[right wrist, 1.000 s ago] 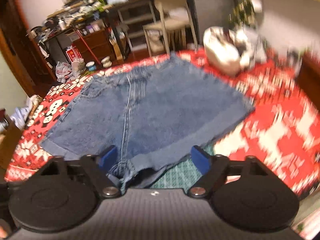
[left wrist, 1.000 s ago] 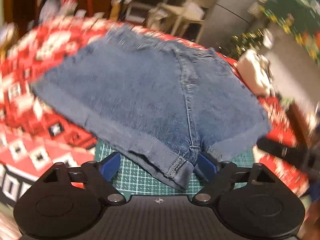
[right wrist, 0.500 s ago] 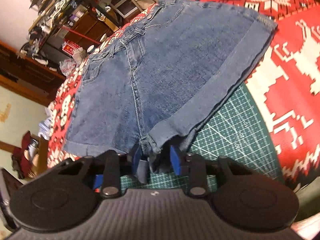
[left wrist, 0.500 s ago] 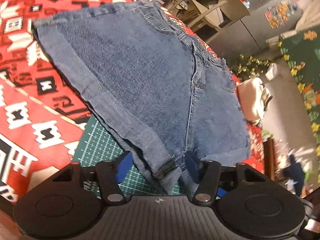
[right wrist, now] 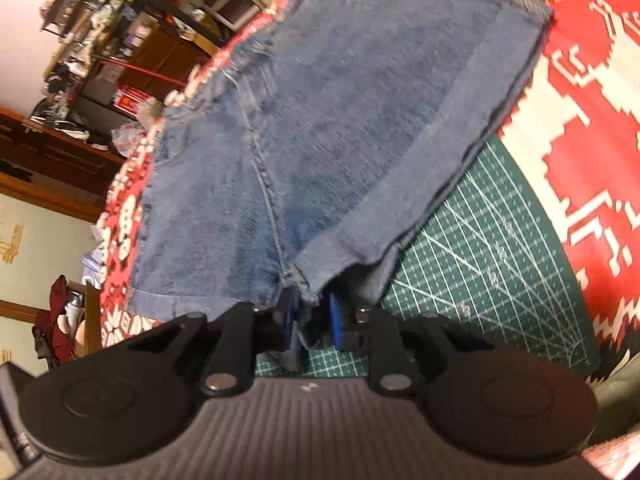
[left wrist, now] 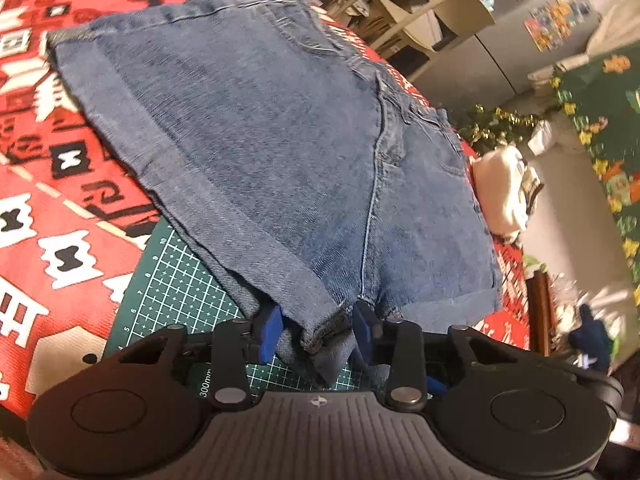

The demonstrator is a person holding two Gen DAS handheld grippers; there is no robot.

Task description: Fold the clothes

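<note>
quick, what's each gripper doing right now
Left gripper: closed on the crotch hem of the denim shorts.
Right gripper: closed on the shorts too.

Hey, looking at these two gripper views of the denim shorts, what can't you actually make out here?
- Left wrist view: how much of the denim shorts the left gripper pinches; bunched fabric hides the pads.
- Right wrist view: the crotch hem inside the right gripper is shadowed and blurred.
- Both views: the shorts' underside, and the cutting mat beneath them.
- Right wrist view: shelf clutter is too blurred to identify.
</note>
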